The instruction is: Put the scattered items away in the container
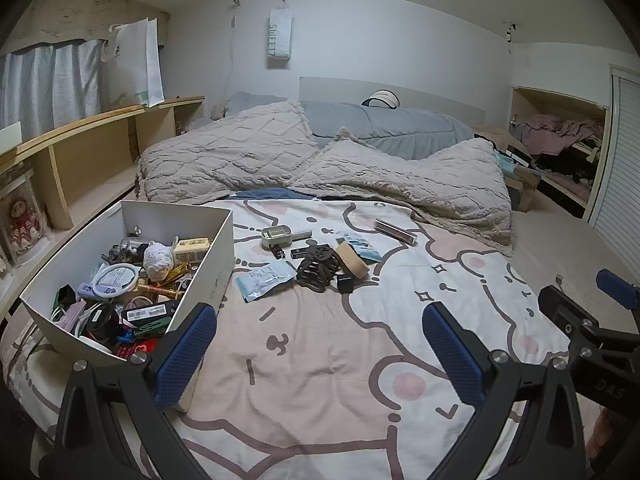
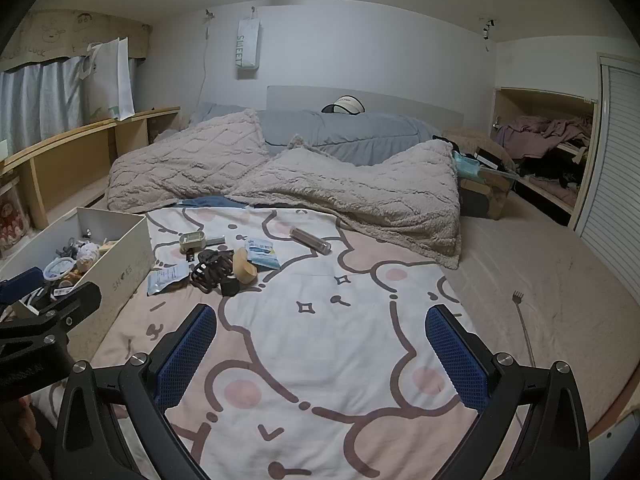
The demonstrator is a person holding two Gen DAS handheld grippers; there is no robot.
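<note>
Left wrist view: both blue-padded grippers, left gripper (image 1: pixel 320 356) and right gripper (image 2: pixel 322 354), wide open, empty, low over cartoon-printed bedsheet (image 1: pixel 304 360). Scattered pile — dark brown claw hair clip (image 1: pixel 316 270), tan tape roll (image 1: pixel 351 259), clear plastic packet (image 1: pixel 264 279) — mid-bed, just beside white cardboard shoebox (image 1: pixel 218 248) at left edge. Best reached forward, nearest loose piece first, jaws straddling squarely.

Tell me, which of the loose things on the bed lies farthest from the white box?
The dark cylinder-shaped tube, lying on its side alone at the far right of the scatter. The roll of tape, the hair claw and the packets cluster closer to the white box.
</note>
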